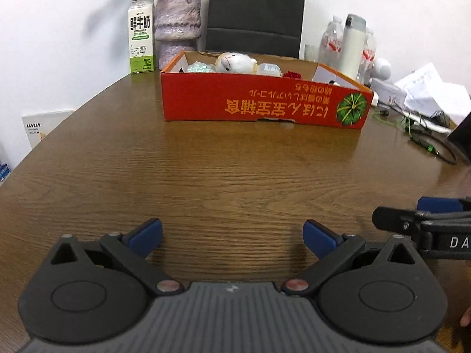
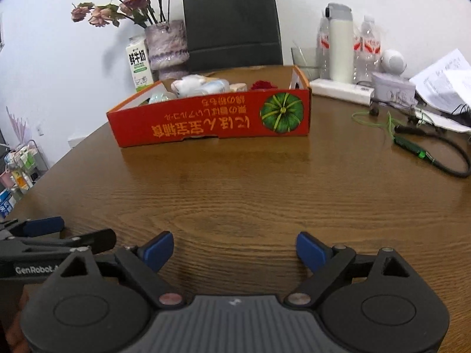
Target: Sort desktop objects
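Observation:
A shallow red cardboard box (image 1: 265, 103) (image 2: 212, 120) with a pumpkin picture stands far across the wooden table (image 1: 206, 170) (image 2: 250, 194). Inside it lie a white plush toy (image 1: 235, 62) (image 2: 188, 84), a red flower (image 1: 292, 74) (image 2: 263, 84) and small pale packets. My left gripper (image 1: 232, 235) hovers low over bare wood near the front, open, nothing between its blue pads. My right gripper (image 2: 234, 248) is open too, over bare wood, empty. Each gripper shows at the other view's edge: the right gripper (image 1: 424, 217) and the left gripper (image 2: 53, 235).
Behind the box stand a milk carton (image 1: 141, 36) (image 2: 138, 63), a vase of dried flowers (image 1: 178, 26) (image 2: 166, 44) and a black paper bag (image 1: 256, 11) (image 2: 232, 20). At back right are a white flask (image 2: 340, 44), water bottles (image 2: 369, 47), papers (image 2: 441, 79) and cables (image 2: 426, 150).

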`<move>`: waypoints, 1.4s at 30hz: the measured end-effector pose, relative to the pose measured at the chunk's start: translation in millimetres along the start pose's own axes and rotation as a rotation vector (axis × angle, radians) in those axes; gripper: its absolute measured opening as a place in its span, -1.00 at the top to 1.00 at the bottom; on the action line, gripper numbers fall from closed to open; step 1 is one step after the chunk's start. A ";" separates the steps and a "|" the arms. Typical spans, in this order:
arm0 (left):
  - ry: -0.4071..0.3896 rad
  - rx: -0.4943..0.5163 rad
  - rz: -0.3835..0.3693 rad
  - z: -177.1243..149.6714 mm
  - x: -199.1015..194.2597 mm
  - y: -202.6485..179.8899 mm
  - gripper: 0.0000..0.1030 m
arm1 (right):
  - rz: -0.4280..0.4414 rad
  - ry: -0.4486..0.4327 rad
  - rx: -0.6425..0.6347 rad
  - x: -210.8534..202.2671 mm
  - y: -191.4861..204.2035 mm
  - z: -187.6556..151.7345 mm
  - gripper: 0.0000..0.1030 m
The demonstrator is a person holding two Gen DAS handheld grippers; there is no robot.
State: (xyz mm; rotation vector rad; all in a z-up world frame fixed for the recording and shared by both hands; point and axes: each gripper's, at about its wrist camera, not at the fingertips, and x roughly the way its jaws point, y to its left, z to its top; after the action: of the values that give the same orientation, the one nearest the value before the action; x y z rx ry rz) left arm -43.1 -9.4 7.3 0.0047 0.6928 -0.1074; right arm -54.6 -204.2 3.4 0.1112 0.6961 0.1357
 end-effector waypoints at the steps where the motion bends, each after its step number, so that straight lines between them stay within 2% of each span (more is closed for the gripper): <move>1: 0.004 0.010 0.008 0.1 0.5 -1.9 -1.00 | -0.004 -0.002 -0.004 0.3 0.8 -0.3 -0.75; 10: 0.011 0.026 0.026 0.1 2.4 -5.5 -1.00 | -0.072 0.014 -0.068 5.0 14.1 -2.1 -0.76; 22: 0.011 0.026 0.028 0.7 3.3 -4.4 -1.00 | -0.095 0.020 -0.067 7.7 13.5 -1.1 -0.80; 25: 0.015 0.006 0.052 4.8 7.4 -2.3 -1.00 | -0.128 0.041 -0.065 11.5 14.9 1.6 -0.98; 30: 0.015 -0.012 0.080 10.9 14.0 0.1 -1.00 | -0.120 0.060 -0.087 21.3 17.1 9.9 -1.00; 35: 0.013 -0.024 0.097 14.4 18.8 1.9 -1.00 | -0.113 0.014 -0.077 27.2 15.4 8.6 -1.00; 42: 0.012 -0.029 0.102 14.6 20.5 1.3 -1.00 | -0.109 0.013 -0.080 29.0 15.5 10.2 -1.00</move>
State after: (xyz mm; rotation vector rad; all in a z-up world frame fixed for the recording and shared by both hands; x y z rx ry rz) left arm -18.0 -10.7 5.5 0.0125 0.7046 0.0009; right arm -27.4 -184.8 -4.8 -0.0043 0.7071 0.0599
